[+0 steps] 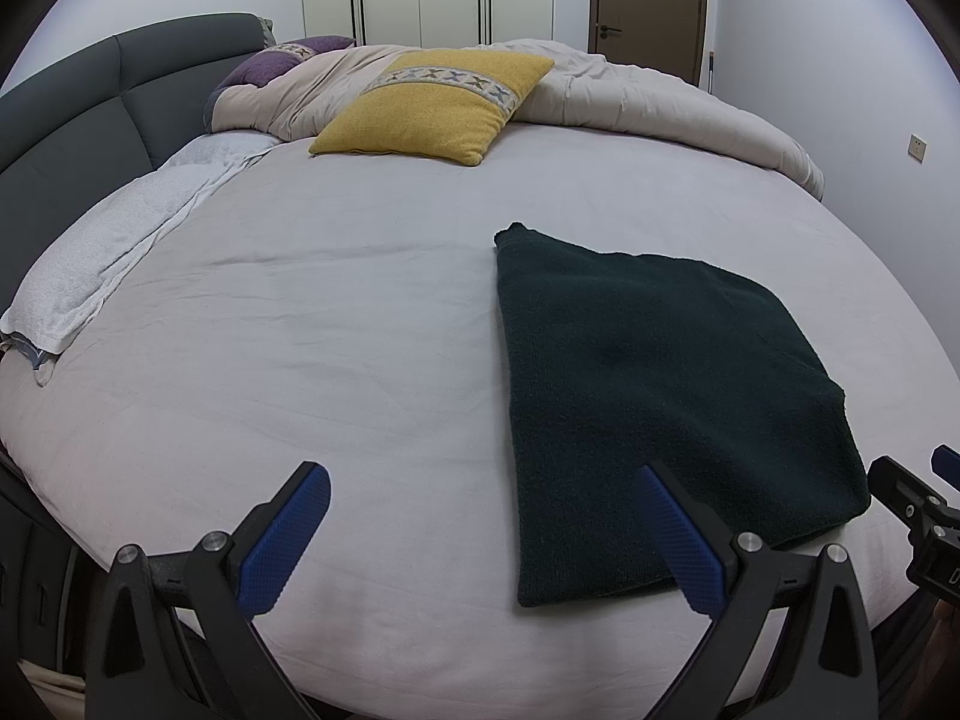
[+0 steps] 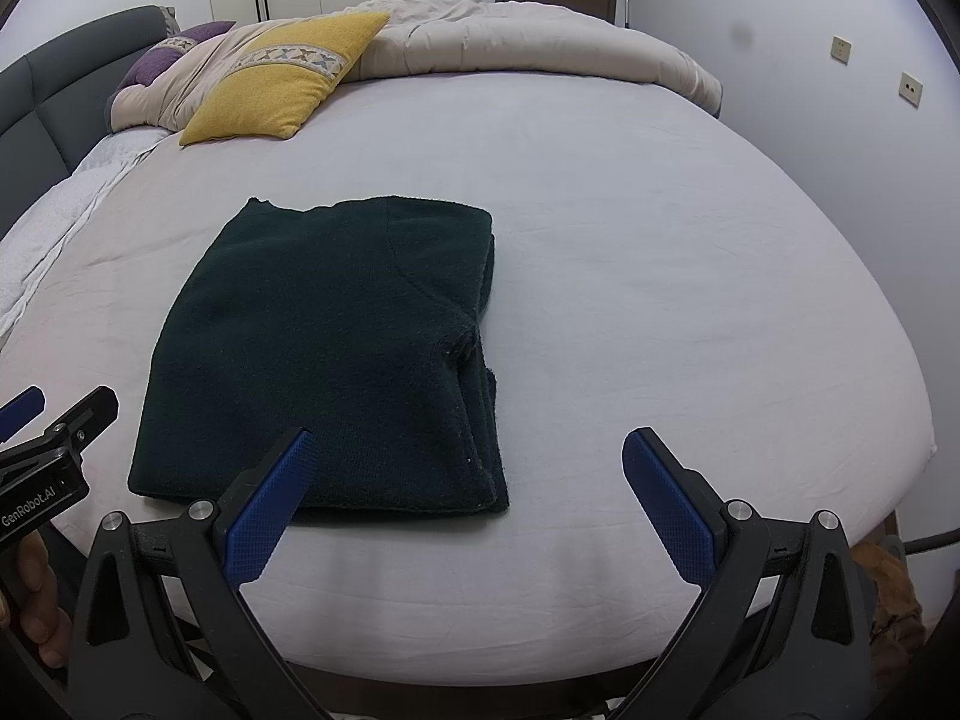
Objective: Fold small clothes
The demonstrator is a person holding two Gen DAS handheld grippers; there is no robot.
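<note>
A dark green knitted garment (image 1: 654, 396) lies folded into a rough rectangle on the pale bed sheet (image 1: 336, 324). In the right wrist view the same garment (image 2: 336, 354) sits left of centre, with layered edges along its right side. My left gripper (image 1: 480, 486) is open near the bed's front edge, its right finger over the garment's near left part. My right gripper (image 2: 468, 450) is open too, its left finger (image 2: 270, 504) over the garment's near edge. Neither holds anything. Each gripper shows at the other view's side edge.
A yellow cushion (image 1: 432, 105) and a rumpled beige duvet (image 1: 660, 102) lie at the far side of the bed. A white towel (image 1: 114, 252) runs along the left, by the grey headboard (image 1: 78, 114). A door (image 1: 648, 0) and wardrobe stand behind.
</note>
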